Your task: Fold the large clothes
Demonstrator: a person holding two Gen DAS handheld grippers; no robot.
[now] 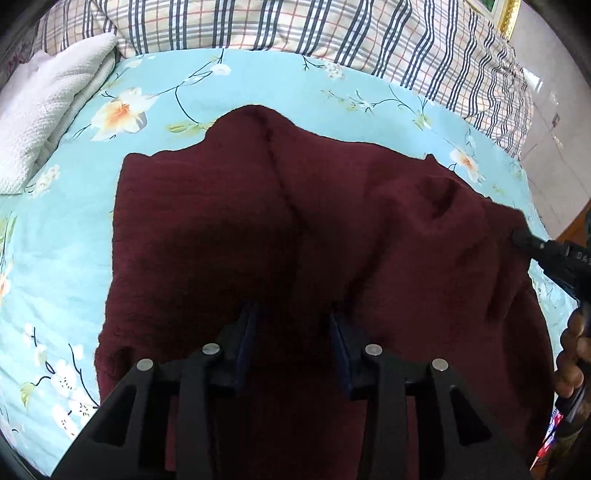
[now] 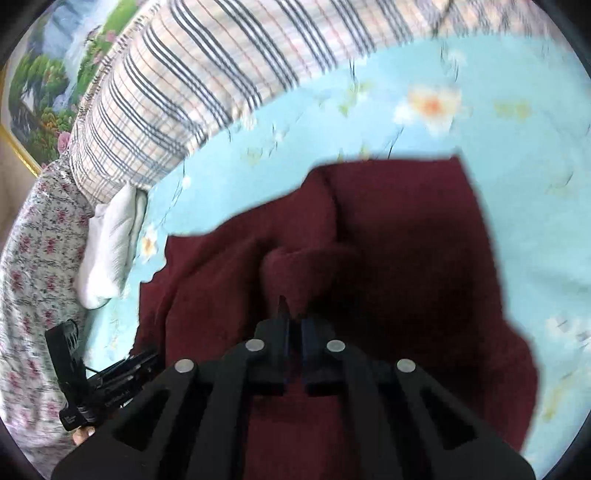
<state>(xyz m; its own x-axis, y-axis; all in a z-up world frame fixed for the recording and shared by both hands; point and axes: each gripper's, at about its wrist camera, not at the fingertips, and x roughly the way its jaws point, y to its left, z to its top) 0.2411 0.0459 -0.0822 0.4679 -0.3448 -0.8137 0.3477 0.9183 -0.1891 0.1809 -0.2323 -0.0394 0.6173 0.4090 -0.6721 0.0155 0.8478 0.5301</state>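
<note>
A dark maroon knit garment (image 1: 314, 221) lies spread on a light blue flowered bedsheet (image 1: 258, 81). My left gripper (image 1: 293, 314) hovers open just above the garment's near part, its blue-padded fingers apart and empty. The right gripper (image 1: 517, 236) shows at the right edge of the left wrist view, at the garment's right border. In the right wrist view the right gripper (image 2: 294, 317) is shut, pinching a raised fold of the maroon garment (image 2: 388, 240). That view is motion-blurred. The left gripper (image 2: 110, 380) shows at its lower left.
A plaid quilt (image 1: 332, 29) is piled along the far side of the bed. A folded white towel (image 1: 48, 122) lies at the far left. A flowered cloth (image 2: 33, 258) and a framed landscape picture (image 2: 48, 85) are at the left of the right wrist view.
</note>
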